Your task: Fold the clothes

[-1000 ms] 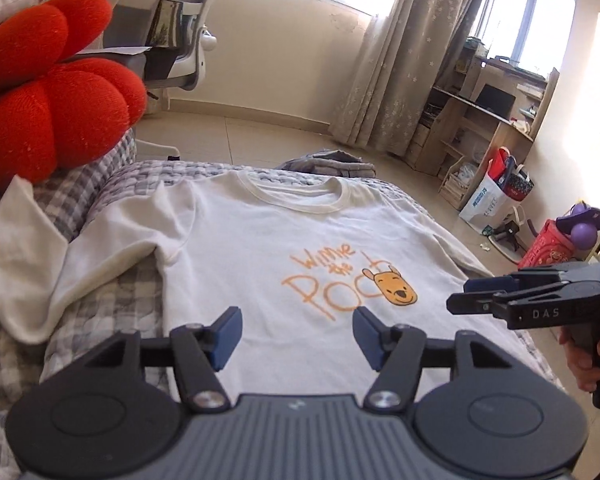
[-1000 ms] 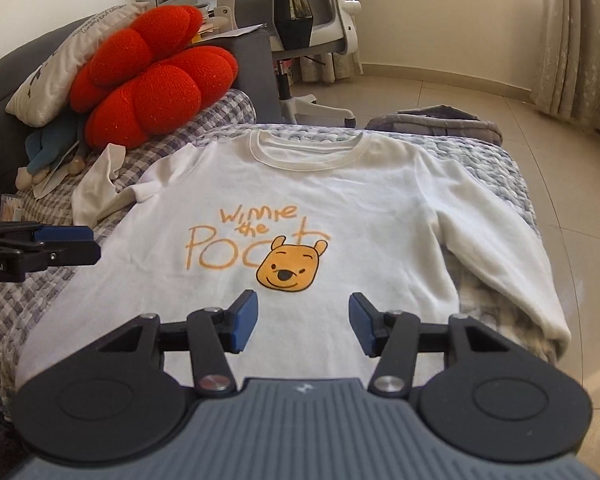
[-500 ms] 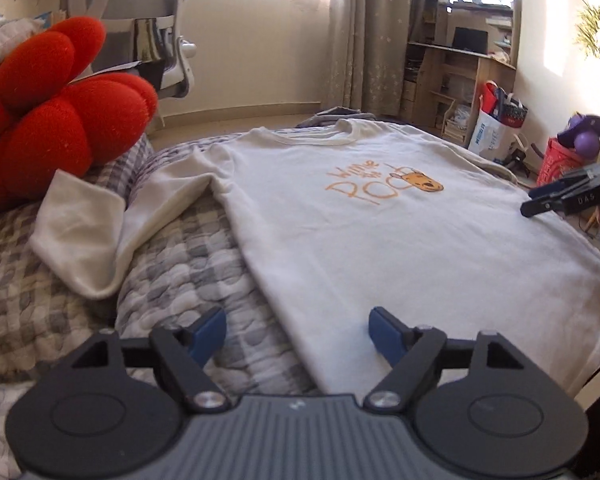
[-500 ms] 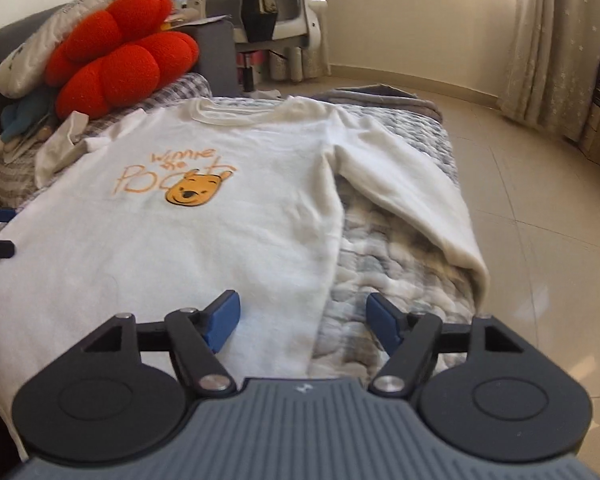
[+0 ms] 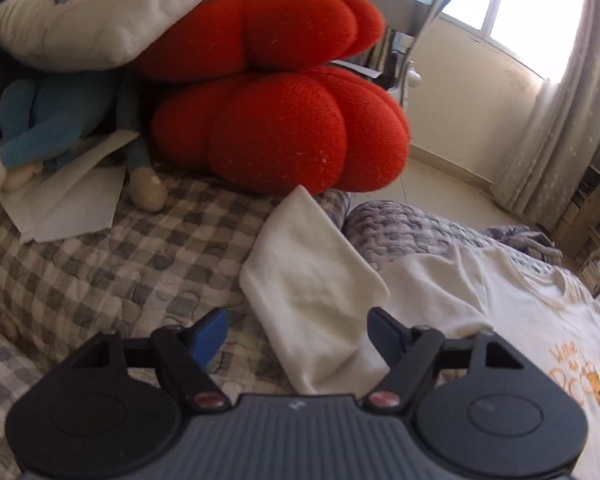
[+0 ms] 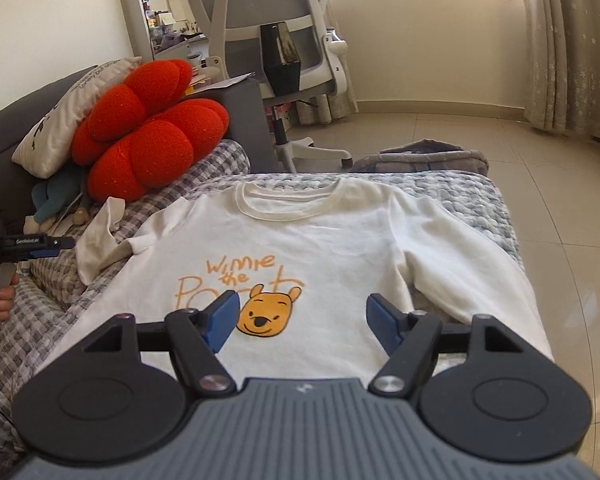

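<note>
A white long-sleeved sweatshirt (image 6: 324, 240) with an orange bear print lies face up on a grey checked quilt (image 6: 476, 196). My right gripper (image 6: 300, 322) is open, hovering over the lower chest of the shirt with nothing between its blue pads. The shirt's left sleeve cuff (image 5: 308, 264) lies out on the quilt beside the red cushion. My left gripper (image 5: 298, 330) is open just in front of that cuff, its pads on either side of the sleeve end. From the right wrist view the left gripper (image 6: 40, 245) shows at the far left, held by a hand.
A red knotted cushion (image 5: 284, 120), a white pillow (image 5: 112, 12) and a blue plush toy (image 5: 52, 120) crowd the quilt's left end. A grey office chair (image 6: 284, 48) stands behind. Folded grey cloth (image 6: 424, 160) lies at the far edge; tiled floor is to the right.
My left gripper swung left from the shirt's hem to the left sleeve cuff. My right gripper moved back from the shirt's right side to over the bear print. Both stayed open.
</note>
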Demonstrator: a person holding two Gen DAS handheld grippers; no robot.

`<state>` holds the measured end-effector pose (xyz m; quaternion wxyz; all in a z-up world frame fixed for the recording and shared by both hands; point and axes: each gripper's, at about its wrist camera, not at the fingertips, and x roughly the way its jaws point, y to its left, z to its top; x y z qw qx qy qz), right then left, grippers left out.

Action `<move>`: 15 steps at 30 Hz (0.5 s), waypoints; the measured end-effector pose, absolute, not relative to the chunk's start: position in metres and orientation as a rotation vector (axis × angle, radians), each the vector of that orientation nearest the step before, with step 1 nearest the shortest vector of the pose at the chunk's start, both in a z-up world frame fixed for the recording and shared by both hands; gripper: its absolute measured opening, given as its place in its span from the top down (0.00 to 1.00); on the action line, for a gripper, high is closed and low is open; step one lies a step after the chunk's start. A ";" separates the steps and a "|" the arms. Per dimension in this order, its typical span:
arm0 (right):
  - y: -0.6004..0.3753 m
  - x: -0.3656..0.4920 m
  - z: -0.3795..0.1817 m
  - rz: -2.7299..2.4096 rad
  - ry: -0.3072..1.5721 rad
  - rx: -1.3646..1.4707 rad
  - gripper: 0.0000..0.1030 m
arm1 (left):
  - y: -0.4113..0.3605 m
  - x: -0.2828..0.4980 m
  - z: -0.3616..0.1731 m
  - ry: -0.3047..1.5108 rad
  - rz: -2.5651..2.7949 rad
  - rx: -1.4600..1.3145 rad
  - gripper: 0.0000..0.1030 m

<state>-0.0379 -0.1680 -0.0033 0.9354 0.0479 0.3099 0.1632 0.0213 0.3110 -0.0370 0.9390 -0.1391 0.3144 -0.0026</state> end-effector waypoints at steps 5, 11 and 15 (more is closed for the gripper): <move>-0.141 -0.014 -0.006 0.396 0.649 0.074 0.29 | 0.332 0.046 -0.053 0.673 0.034 -0.476 0.58; -0.105 0.017 -0.004 0.455 0.653 0.039 0.29 | 0.349 0.057 -0.063 0.618 0.126 -0.649 0.94; -0.076 0.033 -0.002 0.500 0.643 0.005 0.29 | 0.349 0.019 -0.046 0.390 0.184 -0.635 0.94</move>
